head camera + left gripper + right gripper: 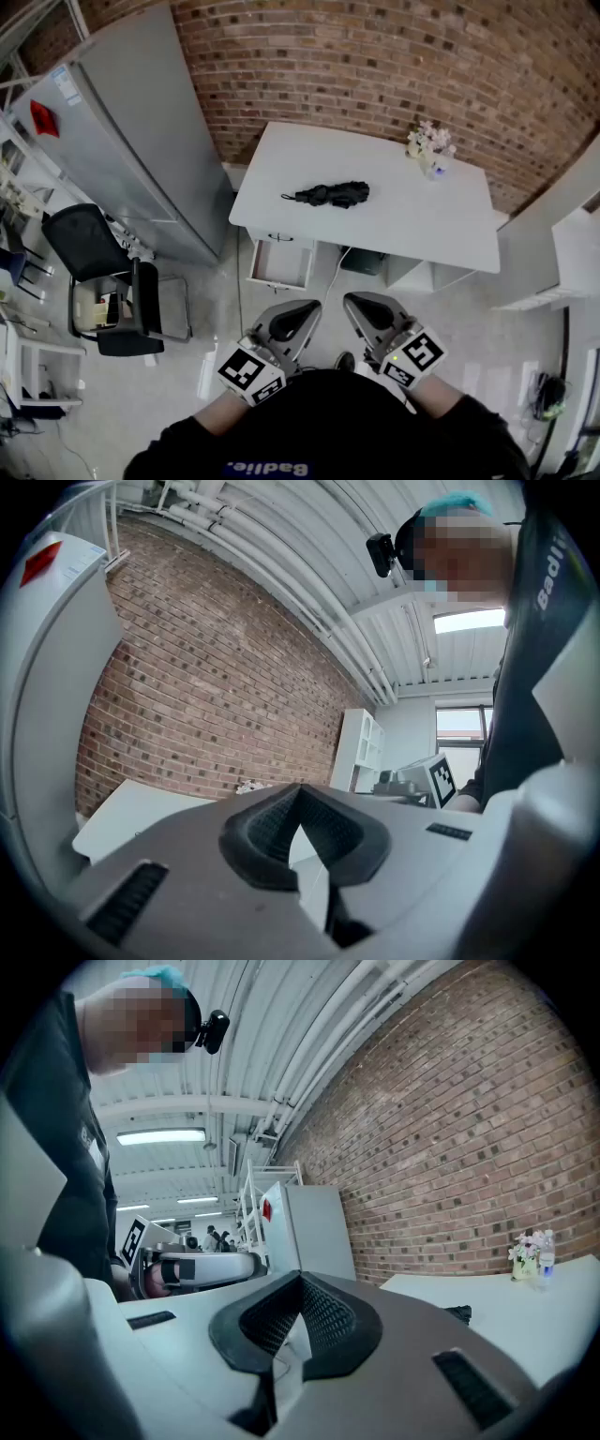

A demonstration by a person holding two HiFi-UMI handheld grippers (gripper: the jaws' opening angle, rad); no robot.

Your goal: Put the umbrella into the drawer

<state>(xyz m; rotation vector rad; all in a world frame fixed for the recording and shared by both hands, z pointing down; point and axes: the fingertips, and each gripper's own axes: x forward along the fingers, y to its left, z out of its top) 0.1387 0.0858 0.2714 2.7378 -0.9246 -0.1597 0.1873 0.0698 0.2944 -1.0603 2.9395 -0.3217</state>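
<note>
A folded black umbrella (330, 195) lies on the white desk (412, 234), left of its middle. Under the desk's left end a white drawer (280, 262) stands pulled out, and nothing shows in it. Both grippers are held close to the person's body, well short of the desk. My left gripper (307, 307) is shut with nothing in it, its tips meeting (298, 789). My right gripper (349, 301) is shut too and holds nothing, its tips together (300, 1277). In the right gripper view a black end of the umbrella (459, 1314) peeks past the jaw.
A small vase of flowers (431, 147) stands at the desk's far right corner. A tall grey cabinet (141, 141) is left of the desk, with a black office chair (103, 281) in front of it. White shelving (562, 244) stands at the right. A brick wall (394, 66) runs behind.
</note>
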